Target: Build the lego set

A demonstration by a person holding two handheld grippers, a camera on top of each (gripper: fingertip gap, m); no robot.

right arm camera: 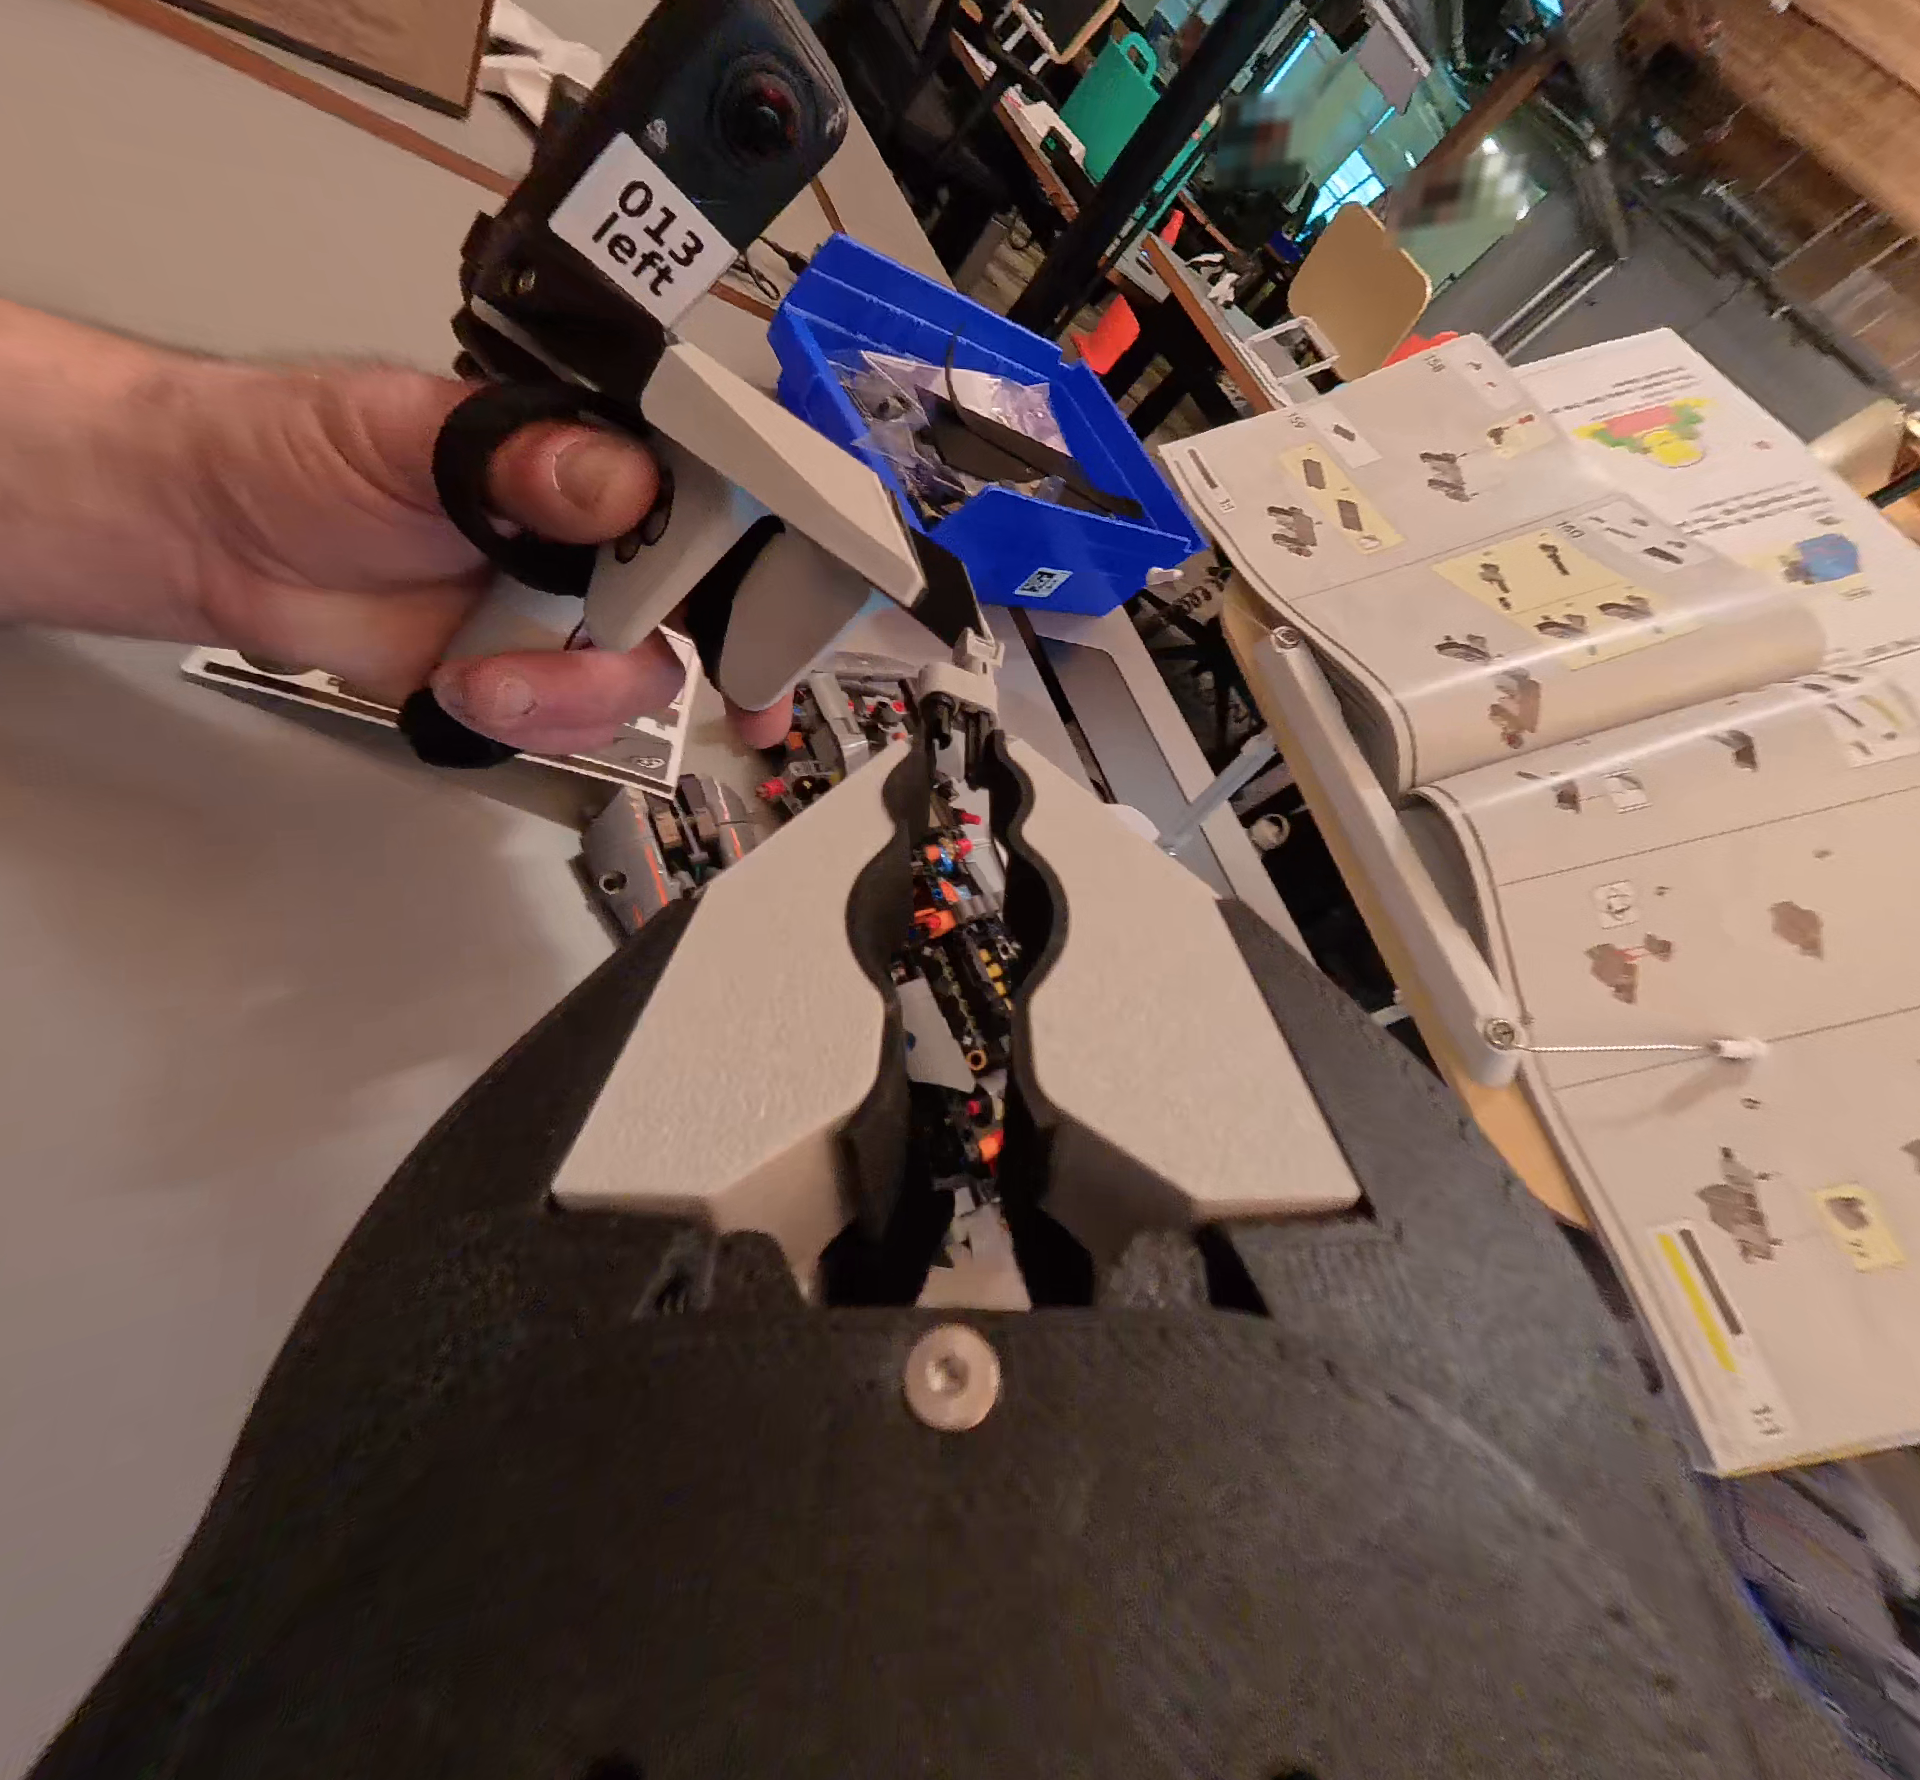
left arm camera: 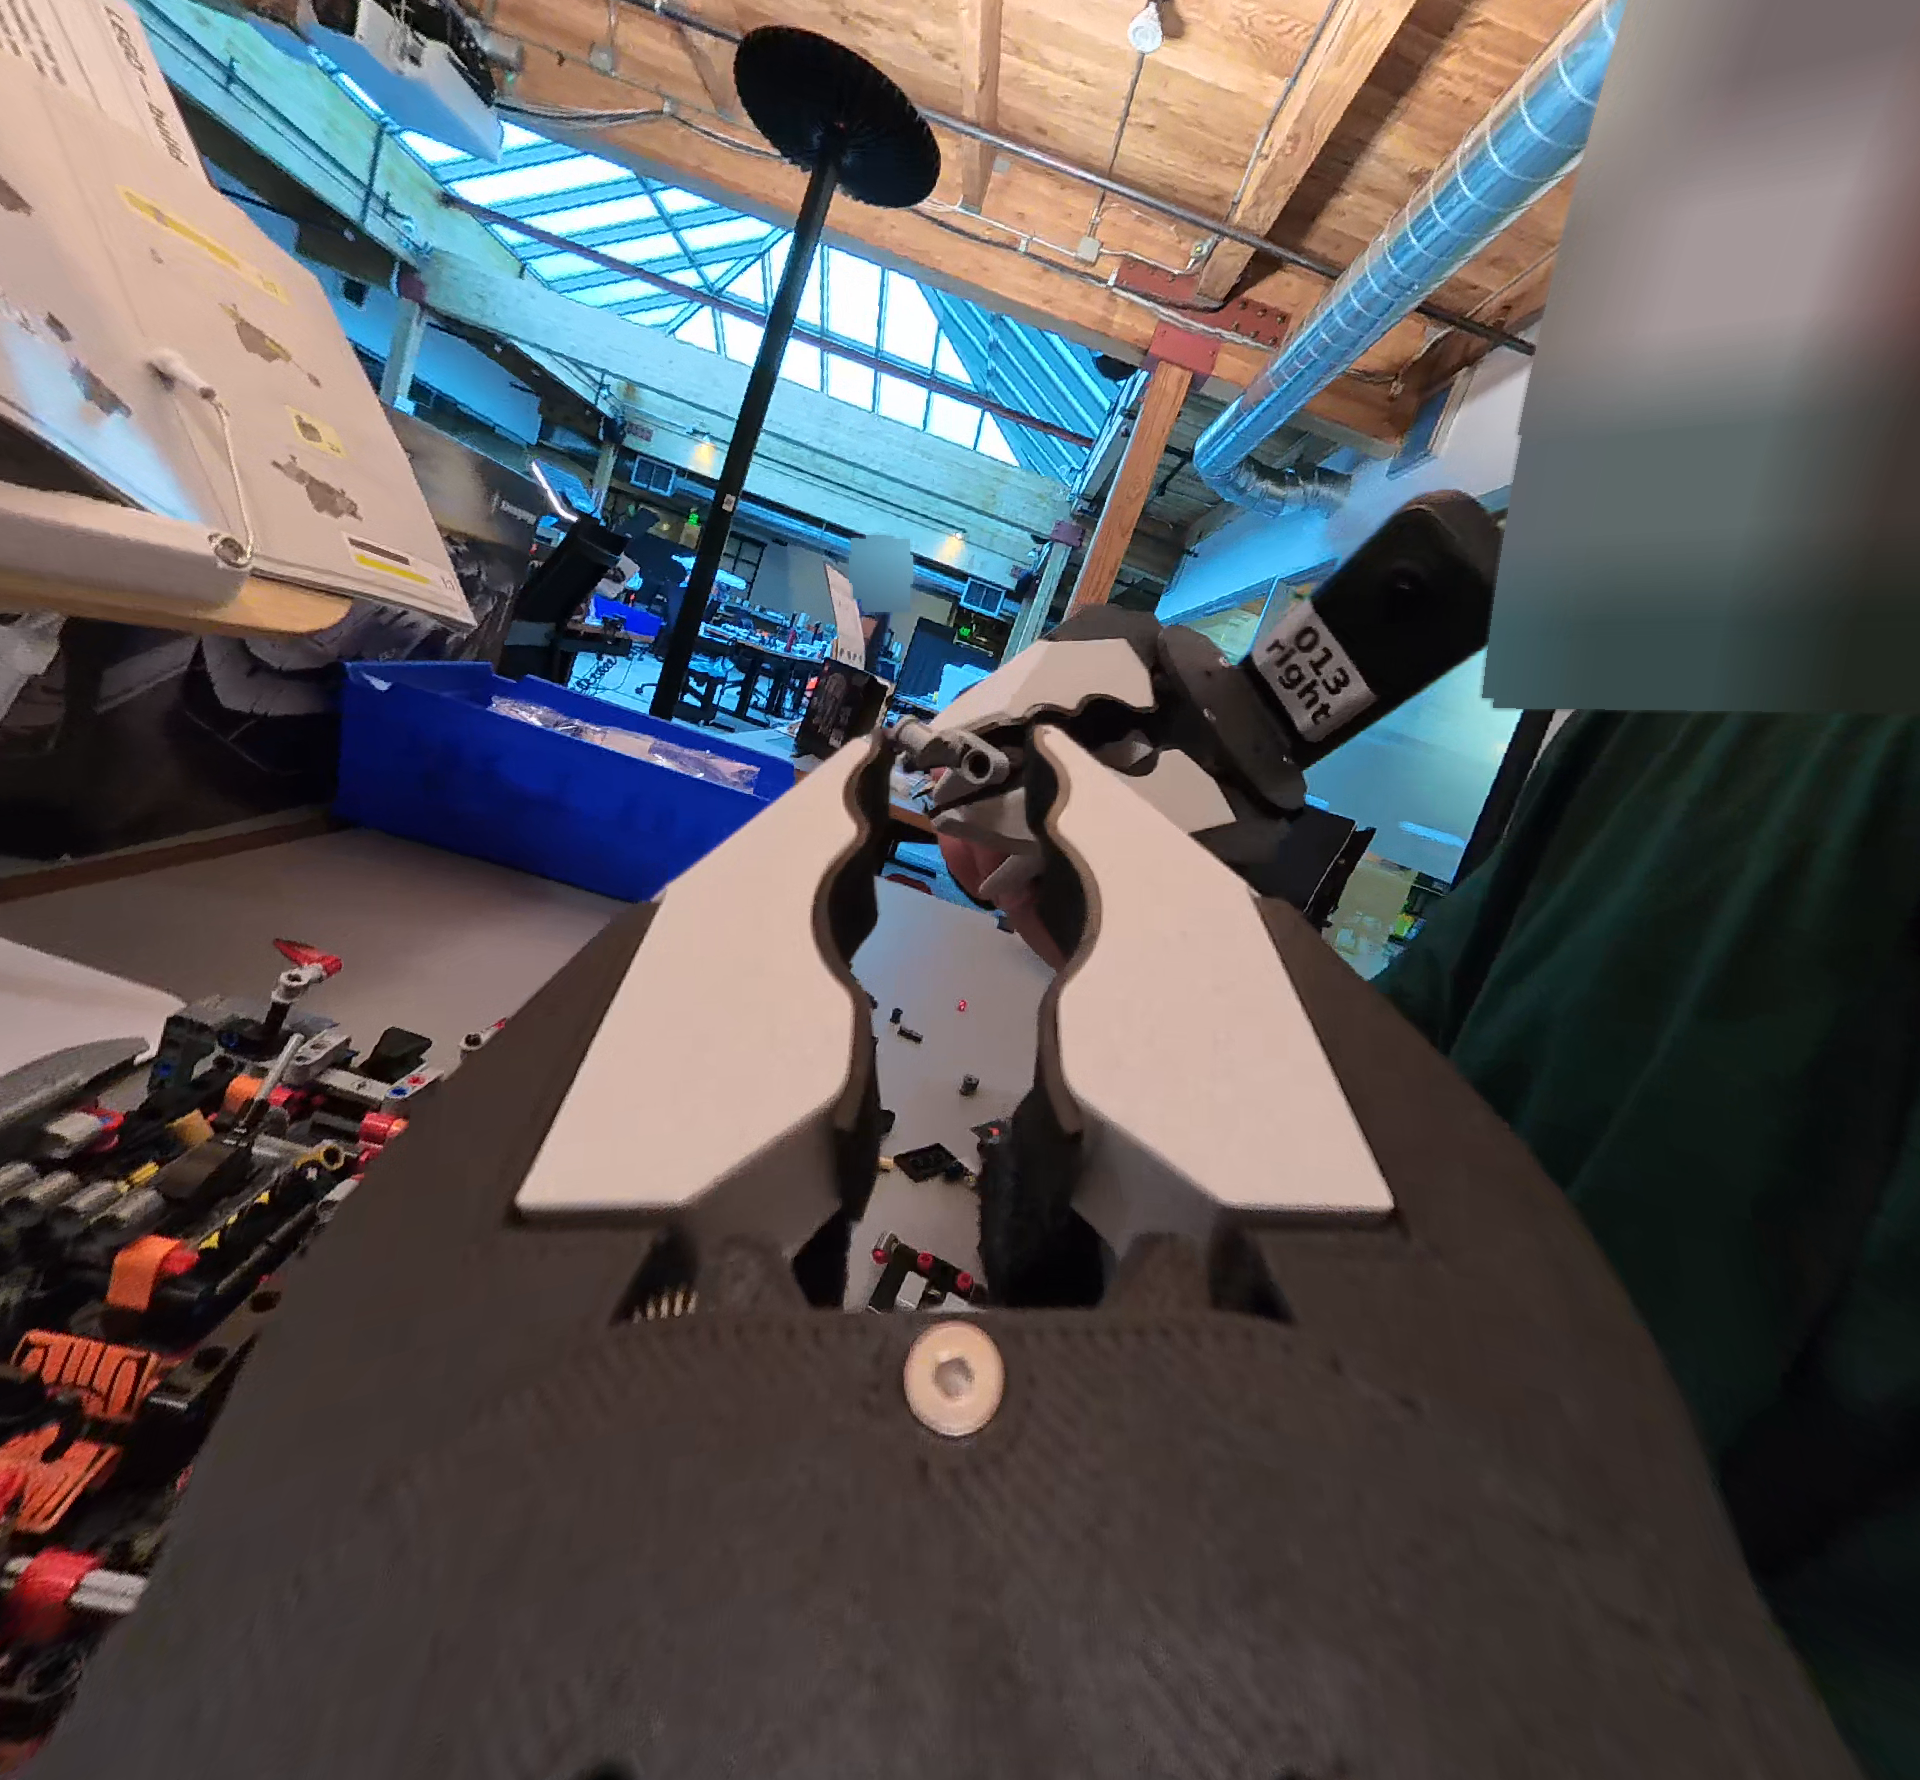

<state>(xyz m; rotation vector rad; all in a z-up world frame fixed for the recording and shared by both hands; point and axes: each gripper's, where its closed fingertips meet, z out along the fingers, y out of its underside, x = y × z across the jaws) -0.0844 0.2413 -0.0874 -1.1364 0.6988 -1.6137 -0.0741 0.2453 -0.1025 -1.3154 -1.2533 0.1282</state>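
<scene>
A small grey lego piece [left arm camera: 951, 751] with a black pin is held in the air between both grippers; it also shows in the right wrist view [right arm camera: 951, 691]. My left gripper [left arm camera: 961, 743] is closed on one end of it. My right gripper [right arm camera: 951, 759] is closed on the other end, pin side. The two grippers meet tip to tip: the right gripper [left arm camera: 951, 780] comes in from the far right, the left gripper [right arm camera: 961, 629] from the upper left. The partly built black, grey and orange lego model [left arm camera: 156, 1211] lies on the table below [right arm camera: 956, 951].
A blue bin [left arm camera: 499, 774] with plastic bags stands behind the model [right arm camera: 1039, 525]. An open instruction booklet [right arm camera: 1558, 795] rests on a stand [left arm camera: 208, 328]. Loose small pieces [left arm camera: 935, 1159] lie on the grey table. A hand [right arm camera: 312, 504] holds the left gripper; a green sleeve [left arm camera: 1662, 1107] is at the right. Left and right tips are no more than a few centimetres apart.
</scene>
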